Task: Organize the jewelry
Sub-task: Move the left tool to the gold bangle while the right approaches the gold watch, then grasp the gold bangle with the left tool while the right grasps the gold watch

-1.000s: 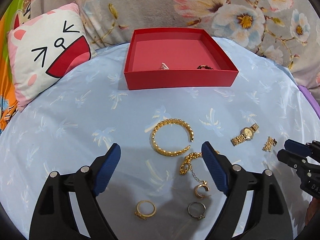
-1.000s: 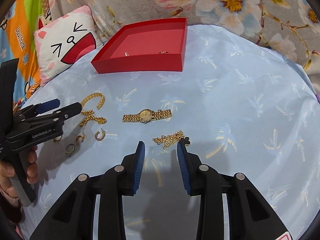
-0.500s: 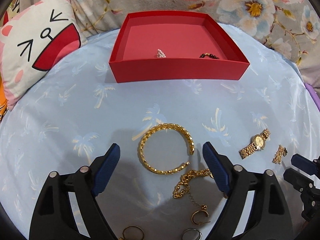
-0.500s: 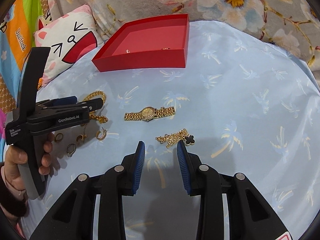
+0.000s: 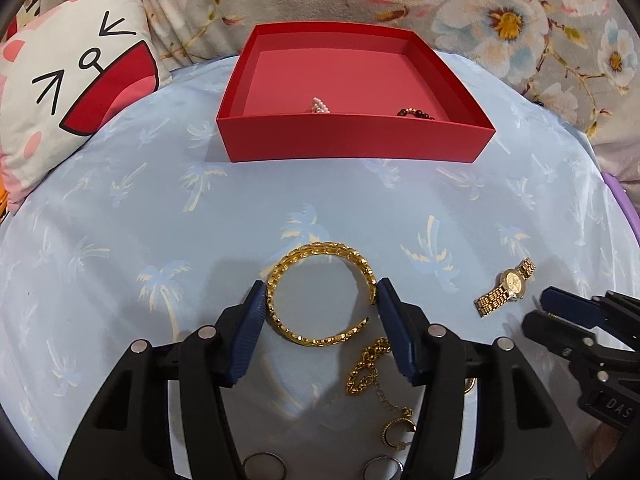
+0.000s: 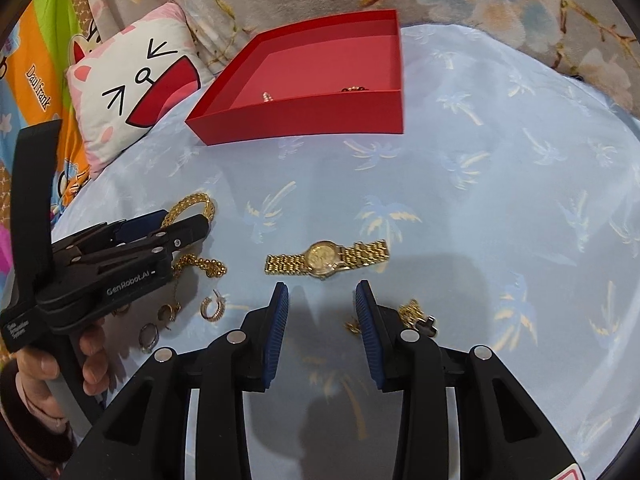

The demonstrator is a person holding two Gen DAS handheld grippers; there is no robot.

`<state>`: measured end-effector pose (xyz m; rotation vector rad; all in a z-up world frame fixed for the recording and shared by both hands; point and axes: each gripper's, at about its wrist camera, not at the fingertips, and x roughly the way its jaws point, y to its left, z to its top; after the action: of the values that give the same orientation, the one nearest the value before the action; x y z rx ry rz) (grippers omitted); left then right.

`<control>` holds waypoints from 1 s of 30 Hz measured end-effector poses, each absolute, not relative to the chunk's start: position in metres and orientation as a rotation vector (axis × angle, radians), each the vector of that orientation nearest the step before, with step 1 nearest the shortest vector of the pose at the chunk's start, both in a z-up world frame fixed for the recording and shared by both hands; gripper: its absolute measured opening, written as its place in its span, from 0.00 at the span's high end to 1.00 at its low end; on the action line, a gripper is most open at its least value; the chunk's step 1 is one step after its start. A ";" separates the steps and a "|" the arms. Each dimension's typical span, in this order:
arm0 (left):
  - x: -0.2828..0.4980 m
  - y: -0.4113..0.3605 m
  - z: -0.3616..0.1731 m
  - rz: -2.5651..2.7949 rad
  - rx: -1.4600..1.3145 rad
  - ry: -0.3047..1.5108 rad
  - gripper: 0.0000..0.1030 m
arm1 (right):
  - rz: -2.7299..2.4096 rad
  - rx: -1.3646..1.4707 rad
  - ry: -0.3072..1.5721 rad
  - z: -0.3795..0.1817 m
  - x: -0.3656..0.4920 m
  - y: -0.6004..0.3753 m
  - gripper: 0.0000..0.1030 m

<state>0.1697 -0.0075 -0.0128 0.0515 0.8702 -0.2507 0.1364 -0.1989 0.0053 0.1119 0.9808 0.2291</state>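
A gold bangle (image 5: 324, 250) lies on the blue palm-print sheet between the blue pads of my left gripper (image 5: 320, 304). Its jaws are closing and the pads touch the bangle's two sides. In the right wrist view the left gripper (image 6: 184, 220) covers part of the bangle (image 6: 192, 202). My right gripper (image 6: 321, 292) stands open and holds nothing. Just beyond its tips lies a gold watch (image 6: 326, 258). A gold necklace (image 6: 416, 314) with a black charm sits beside its right finger, partly hidden. The red box (image 5: 352, 140) holds a pearl piece (image 5: 320, 105) and a dark bead bracelet (image 5: 416, 113).
A gold chain bracelet (image 5: 368, 368), a hoop earring (image 5: 398, 434) and rings (image 6: 148, 334) lie close to the left gripper. A cat-face pillow (image 5: 80, 92) rests at the far left. Floral fabric rises behind the box. A hand (image 6: 92, 364) holds the left gripper's handle.
My left gripper moved forward over the bangle and its jaws narrowed onto it. My right gripper shifted toward the watch, so the necklace now lies beside its right finger.
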 end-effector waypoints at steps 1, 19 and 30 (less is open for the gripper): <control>0.170 -0.007 -0.013 -0.251 0.048 0.870 0.47 | 0.227 0.112 0.983 0.004 0.139 -0.198 0.66; 0.169 -0.005 -0.013 -0.252 0.033 0.866 0.47 | 0.151 0.009 0.928 0.000 0.175 -0.171 0.70; 0.168 -0.005 -0.013 -0.255 0.035 0.864 0.47 | 0.154 0.048 0.913 0.001 0.170 -0.182 0.79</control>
<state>0.1682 -0.0053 -0.0132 0.0346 0.8636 -0.2548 0.1704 -0.1823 0.0013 0.0475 0.9129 0.1539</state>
